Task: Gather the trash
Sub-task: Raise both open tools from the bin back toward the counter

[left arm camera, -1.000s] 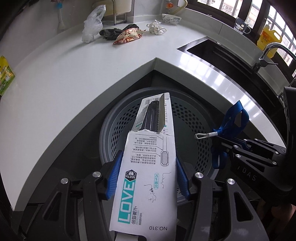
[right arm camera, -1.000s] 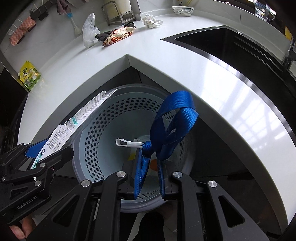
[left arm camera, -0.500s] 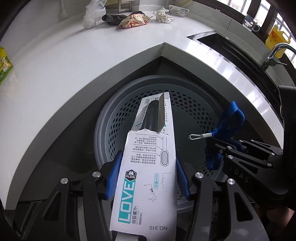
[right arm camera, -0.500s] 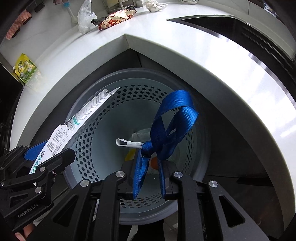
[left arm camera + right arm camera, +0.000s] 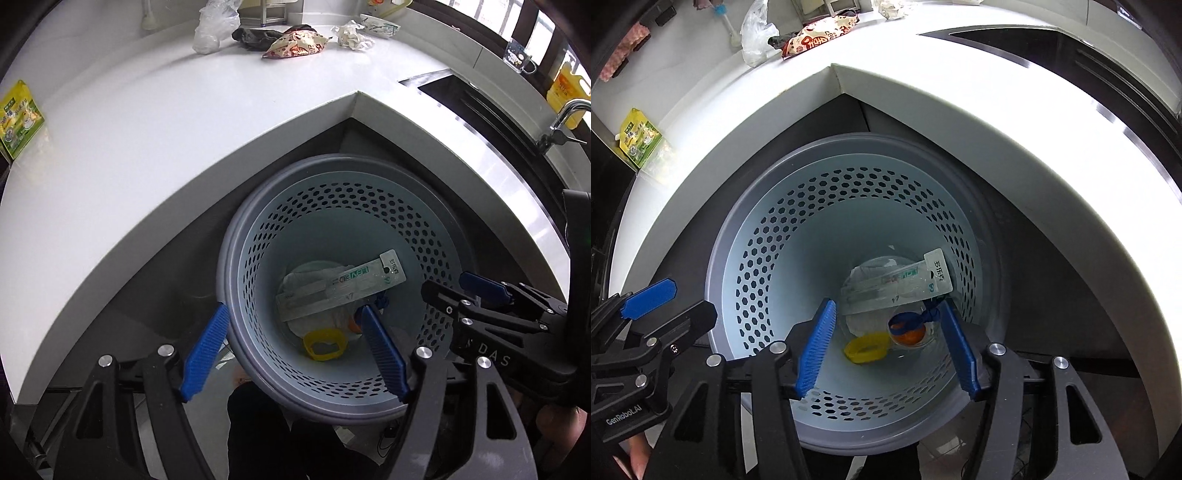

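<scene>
below the inner corner of the white counter stands a perforated grey bin, and at its bottom the toothbrush package lies flat with the blue strap beside it, while the left gripper and right gripper hover above with jaws apart, holding nothing.

The black body of the right gripper carries pale letters reading "DAS", with what may be a further letter before them lost in the dark. The left gripper bears "GenRobot.AI" in white along its black frame. The flat package lying in the bin has green and black print, too small to read. The snack bag on the counter shows red characters, blurred.
</scene>
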Available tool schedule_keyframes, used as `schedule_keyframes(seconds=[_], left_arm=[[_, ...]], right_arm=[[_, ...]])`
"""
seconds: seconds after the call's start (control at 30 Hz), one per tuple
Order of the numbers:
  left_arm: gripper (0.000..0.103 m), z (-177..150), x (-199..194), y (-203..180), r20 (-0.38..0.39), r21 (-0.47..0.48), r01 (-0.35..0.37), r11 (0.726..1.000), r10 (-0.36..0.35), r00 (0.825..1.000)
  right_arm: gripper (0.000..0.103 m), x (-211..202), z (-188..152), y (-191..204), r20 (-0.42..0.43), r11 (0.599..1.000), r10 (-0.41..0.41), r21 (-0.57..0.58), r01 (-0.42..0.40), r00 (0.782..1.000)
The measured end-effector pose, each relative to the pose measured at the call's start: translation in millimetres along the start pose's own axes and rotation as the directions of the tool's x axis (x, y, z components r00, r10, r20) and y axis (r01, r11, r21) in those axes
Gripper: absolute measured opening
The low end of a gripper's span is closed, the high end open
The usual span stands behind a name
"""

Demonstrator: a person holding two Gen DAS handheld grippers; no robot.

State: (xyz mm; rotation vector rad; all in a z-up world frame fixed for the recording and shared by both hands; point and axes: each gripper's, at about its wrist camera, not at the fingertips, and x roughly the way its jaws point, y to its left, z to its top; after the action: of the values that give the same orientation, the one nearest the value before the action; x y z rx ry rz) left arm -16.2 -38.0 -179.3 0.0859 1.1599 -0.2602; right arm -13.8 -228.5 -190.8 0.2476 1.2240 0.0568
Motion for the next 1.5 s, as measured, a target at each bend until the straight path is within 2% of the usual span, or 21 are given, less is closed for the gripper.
schedule_keyframes(seconds=[0.27, 0.47, 0.7, 0.9, 1.23, 1.5], left_arm=[[0.079, 7, -25, 10, 0.024, -0.026, -0.020, 0.999, 0.021, 0.999], [0.083, 24, -48, 21, 0.068, -0.040, -0.038, 0.998, 0.040, 0.997], [0.085, 54, -78, 26, 0.139, -0.044, -0.034, 0.998, 0.040, 0.990], [0.090, 80, -97, 31, 0.213, -0.041, -0.018, 0.999, 0.026, 0.977], [0.090, 113, -115, 65, 0.240, -0.074, -0.006, 0.997, 0.024, 0.970], [0.090, 127, -129, 98, 0.248, -0.065, -0.018, 0.998, 0.034, 0.968]], right_arm=[[0.062, -21, -5, 4, 0.008, 1.000, 0.020, -0.002, -0.020, 1.000], [0.064, -40, 5, 19, 0.043, 0.998, 0.026, -0.053, -0.024, 0.999], [0.067, -75, 36, 25, 0.120, 0.996, 0.044, -0.084, -0.034, 0.992], [0.070, -100, 69, 27, 0.183, 0.995, 0.033, -0.101, -0.014, 0.983], [0.070, -127, 121, 31, 0.261, 0.997, 0.006, -0.082, 0.016, 0.965], [0.072, -129, 140, 40, 0.319, 0.999, -0.015, -0.025, 0.024, 0.948]])
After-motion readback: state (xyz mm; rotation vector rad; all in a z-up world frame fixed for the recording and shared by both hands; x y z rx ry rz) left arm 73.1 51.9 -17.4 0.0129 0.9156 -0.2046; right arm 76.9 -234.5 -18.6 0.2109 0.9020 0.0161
